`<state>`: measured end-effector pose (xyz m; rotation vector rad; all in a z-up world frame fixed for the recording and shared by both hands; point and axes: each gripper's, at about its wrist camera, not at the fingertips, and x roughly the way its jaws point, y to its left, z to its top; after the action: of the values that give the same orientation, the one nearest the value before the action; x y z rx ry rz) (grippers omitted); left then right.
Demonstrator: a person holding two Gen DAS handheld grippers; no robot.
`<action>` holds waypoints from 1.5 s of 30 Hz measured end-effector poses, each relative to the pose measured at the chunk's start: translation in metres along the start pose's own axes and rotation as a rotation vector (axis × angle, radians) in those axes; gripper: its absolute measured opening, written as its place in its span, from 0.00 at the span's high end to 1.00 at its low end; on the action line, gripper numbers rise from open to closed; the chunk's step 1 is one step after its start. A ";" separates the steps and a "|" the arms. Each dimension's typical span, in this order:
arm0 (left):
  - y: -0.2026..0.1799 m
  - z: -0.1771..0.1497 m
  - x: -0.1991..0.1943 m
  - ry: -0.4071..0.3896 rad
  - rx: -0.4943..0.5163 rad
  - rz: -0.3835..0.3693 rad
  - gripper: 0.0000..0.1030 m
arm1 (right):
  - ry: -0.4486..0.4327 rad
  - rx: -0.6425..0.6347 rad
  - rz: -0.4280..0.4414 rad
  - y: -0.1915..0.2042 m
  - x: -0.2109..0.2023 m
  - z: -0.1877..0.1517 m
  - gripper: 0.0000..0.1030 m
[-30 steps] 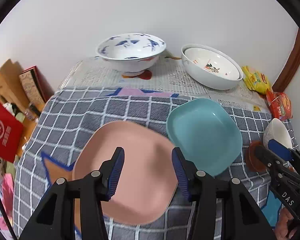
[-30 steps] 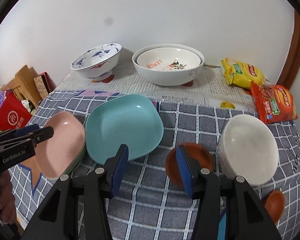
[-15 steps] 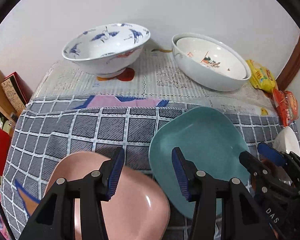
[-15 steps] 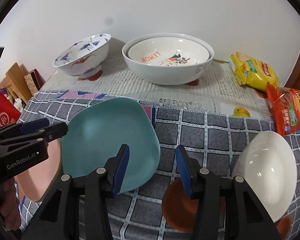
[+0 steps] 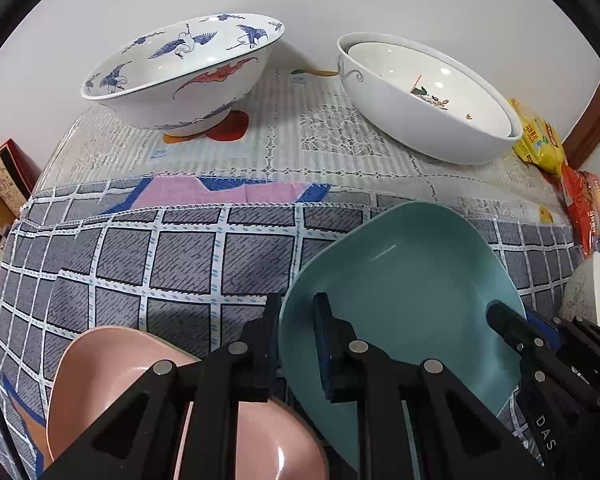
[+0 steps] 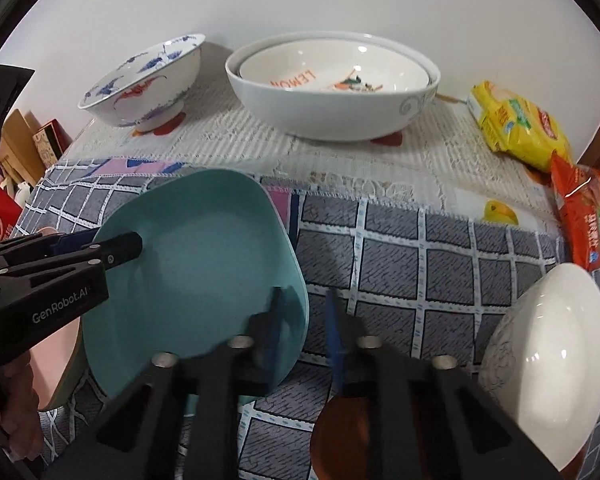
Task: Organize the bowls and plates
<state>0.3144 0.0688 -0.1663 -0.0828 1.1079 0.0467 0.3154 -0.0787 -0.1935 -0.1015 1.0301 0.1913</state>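
- Both grippers have closed in on the teal plate (image 5: 400, 280) since the earlier frames; jaws narrowed from wide apart.
- Left gripper (image 5: 297, 328) clamps the plate's left rim, one finger outside, one inside.
- Right gripper (image 6: 303, 326) straddles the plate's right rim; motion blur, so I can't tell if it's clenched.
- Teal plate sits tilted on the checked cloth (image 5: 172, 256) of the worktop, between the two grippers.
- Pink plate (image 5: 112, 364) lies just left, partly under the left gripper.
- White bowl (image 6: 556, 356) and brown saucer (image 6: 340, 432) near right.
- Far: crane-pattern bowl (image 5: 180, 76), nested white bowls (image 6: 332, 88), snack packets (image 6: 516, 124) by the wall.
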 end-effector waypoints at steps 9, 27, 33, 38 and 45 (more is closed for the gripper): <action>0.002 0.001 -0.033 -0.061 -0.019 -0.017 0.87 | -0.060 0.031 0.017 -0.002 -0.027 0.003 0.93; 0.033 -0.034 -0.124 -0.155 -0.064 -0.025 0.87 | -0.172 0.030 0.042 0.037 -0.118 -0.011 0.93; 0.056 -0.048 -0.145 -0.175 -0.094 -0.019 0.88 | -0.183 0.026 0.069 0.058 -0.133 -0.017 0.93; 0.080 -0.061 -0.155 -0.183 -0.128 -0.002 0.88 | -0.189 0.000 0.088 0.082 -0.139 -0.020 0.93; 0.111 -0.077 -0.150 -0.167 -0.185 0.027 0.88 | -0.161 -0.047 0.115 0.117 -0.125 -0.024 0.93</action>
<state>0.1702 0.1728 -0.0711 -0.2261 0.9358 0.1777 0.2089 0.0175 -0.0977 -0.0682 0.8713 0.3236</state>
